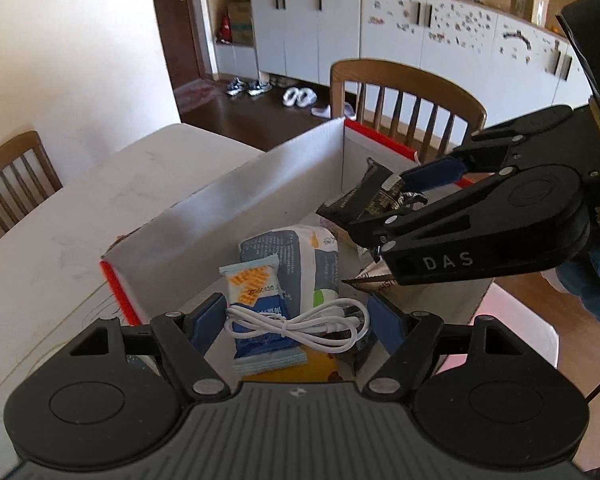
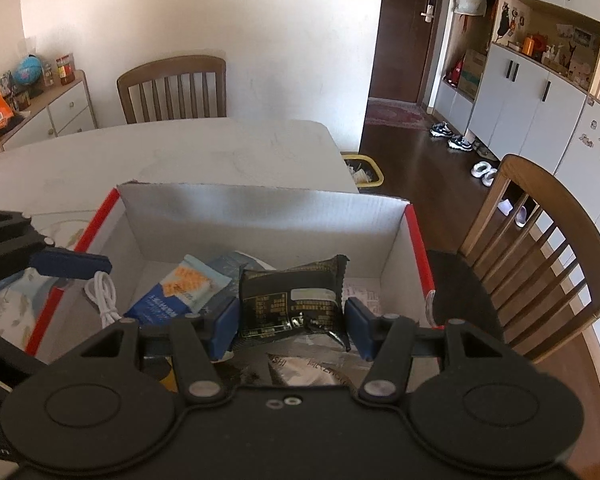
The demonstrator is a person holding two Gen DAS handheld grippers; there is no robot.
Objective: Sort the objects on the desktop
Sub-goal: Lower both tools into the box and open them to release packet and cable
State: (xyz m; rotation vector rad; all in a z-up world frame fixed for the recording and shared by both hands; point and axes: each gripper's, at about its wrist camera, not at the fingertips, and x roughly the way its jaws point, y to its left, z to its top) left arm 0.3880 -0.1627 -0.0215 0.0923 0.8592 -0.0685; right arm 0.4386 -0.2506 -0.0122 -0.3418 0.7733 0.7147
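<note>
Hanging over the box (image 2: 260,208), right tool (image 2: 290,322) apparently clamps black packet (image 2: 288,300).

White table (image 2: 204,148), faintly scuffed; open cardboard box (image 2: 260,208) with red-trimmed rim sits on it near the right edge; far side bare.

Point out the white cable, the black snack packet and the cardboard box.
white cable (image 1: 300,326), left wrist view, on its bundled middle.
black snack packet (image 2: 290,300), right wrist view, on its printed face.
cardboard box (image 2: 260,208), right wrist view, on its far wall.
</note>
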